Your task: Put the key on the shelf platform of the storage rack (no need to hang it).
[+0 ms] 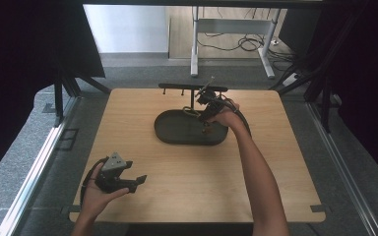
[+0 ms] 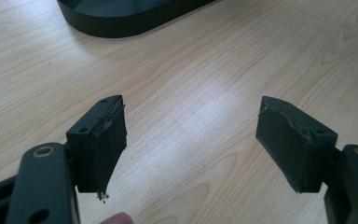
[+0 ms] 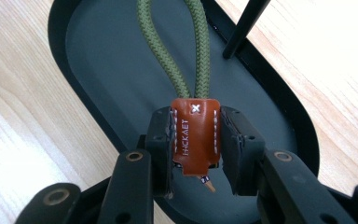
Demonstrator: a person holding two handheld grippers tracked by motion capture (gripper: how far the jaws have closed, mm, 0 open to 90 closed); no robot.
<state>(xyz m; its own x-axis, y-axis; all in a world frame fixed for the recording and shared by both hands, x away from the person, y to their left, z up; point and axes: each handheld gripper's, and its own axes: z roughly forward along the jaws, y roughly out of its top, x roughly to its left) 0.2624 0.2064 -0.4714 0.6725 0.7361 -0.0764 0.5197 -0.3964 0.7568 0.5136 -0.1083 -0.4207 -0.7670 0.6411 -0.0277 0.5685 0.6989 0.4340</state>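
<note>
Keychain strap [image 1: 193, 112] hangs over the dark oval tray [image 1: 177, 133] on the worktop [image 1: 226, 187], high view. Left gripper [image 2: 191, 140]: fingers apart, idle. Right gripper [image 3: 196, 144]: fingers clamped on its stiff leather tab [image 3: 195, 135], likely the best hold; the cord [image 3: 168, 56] looks light and limp.

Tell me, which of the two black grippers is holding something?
The right gripper: its jaws pinch a brown leather tab with a green cord loop. The left gripper is open.

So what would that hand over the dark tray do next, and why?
Probably lift the green cord loop toward the hook bar. The right hand-held gripper is shut on its brown leather tab, directly above the dark oval tray, with the stand's post just beside it.
</note>
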